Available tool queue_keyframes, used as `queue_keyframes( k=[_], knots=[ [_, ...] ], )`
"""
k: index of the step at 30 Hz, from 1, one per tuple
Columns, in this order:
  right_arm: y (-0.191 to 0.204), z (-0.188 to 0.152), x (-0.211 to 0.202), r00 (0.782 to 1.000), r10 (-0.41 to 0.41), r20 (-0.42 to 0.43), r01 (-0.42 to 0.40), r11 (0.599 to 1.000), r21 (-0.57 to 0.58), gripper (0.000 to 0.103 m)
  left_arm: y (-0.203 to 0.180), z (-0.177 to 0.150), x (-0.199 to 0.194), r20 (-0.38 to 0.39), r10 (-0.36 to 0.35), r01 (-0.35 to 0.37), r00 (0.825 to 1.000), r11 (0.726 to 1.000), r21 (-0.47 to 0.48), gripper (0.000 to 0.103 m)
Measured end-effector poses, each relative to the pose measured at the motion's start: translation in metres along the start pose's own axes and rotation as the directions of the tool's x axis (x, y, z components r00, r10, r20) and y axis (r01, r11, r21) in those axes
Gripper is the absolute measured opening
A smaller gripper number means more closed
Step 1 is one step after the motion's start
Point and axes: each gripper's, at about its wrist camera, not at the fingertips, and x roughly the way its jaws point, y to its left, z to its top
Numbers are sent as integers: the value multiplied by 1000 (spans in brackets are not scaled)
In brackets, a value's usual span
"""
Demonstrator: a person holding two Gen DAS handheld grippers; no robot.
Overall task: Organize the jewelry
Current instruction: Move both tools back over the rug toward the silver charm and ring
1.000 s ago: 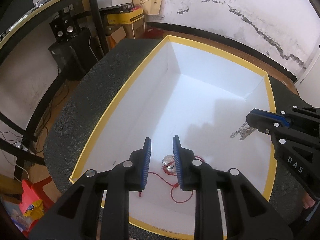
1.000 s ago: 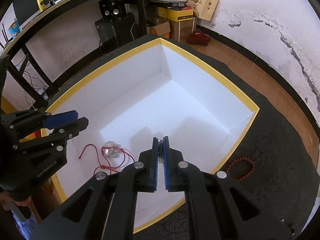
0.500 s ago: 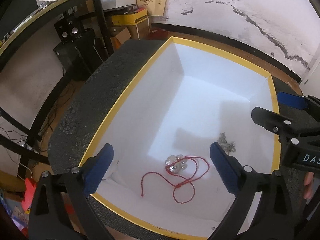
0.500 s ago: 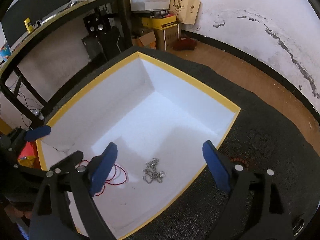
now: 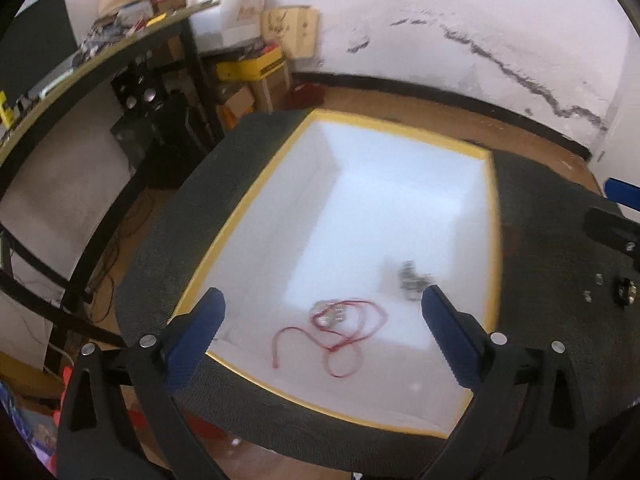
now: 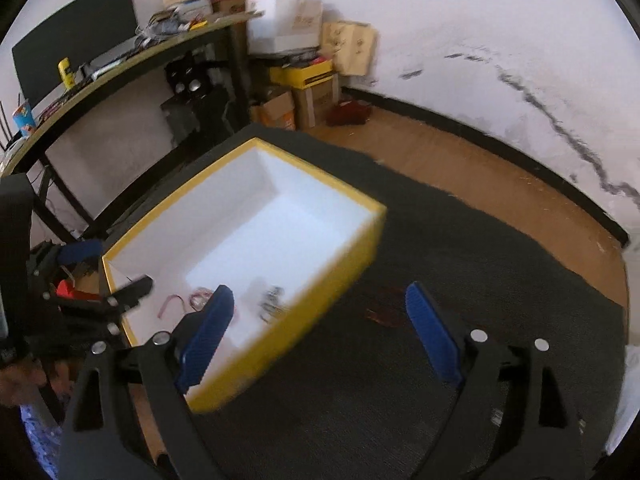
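A yellow-rimmed white box sits on a dark mat. Inside lie a red cord necklace with clear beads and a silver chain. My left gripper is open and empty, raised above the box's near end. My right gripper is open and empty, above the mat just right of the box. The silver chain and red cord show inside it. A dark red bead bracelet lies blurred on the mat between the right fingers. The left gripper shows at the left.
The dark mat covers the round table. A black desk with clutter, speakers and cardboard boxes stand behind. The right gripper's fingers show at the right edge of the left wrist view.
Both grippers opened and let go: the red cord necklace and the silver chain now lie in the box. Both then rose and pulled back; the right one swung right over the mat.
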Motion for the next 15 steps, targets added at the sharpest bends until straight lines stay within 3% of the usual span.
queue_keyframes(
  k=[4, 9, 15],
  knots=[
    [-55, -35, -57, 997, -70, 34, 68, 995, 67, 86, -45, -1, -26, 28, -76, 75, 997, 996, 41, 96],
    [-133, -101, -127, 977, -205, 59, 194, 968, 157, 88, -125, -8, -45, 34, -183, 178, 983, 977, 117, 97],
    [-212, -182, -162, 942, -336, 21, 317, 907, 276, 88, -206, -23, -42, 12, -265, 256, 964, 943, 214, 97]
  ],
)
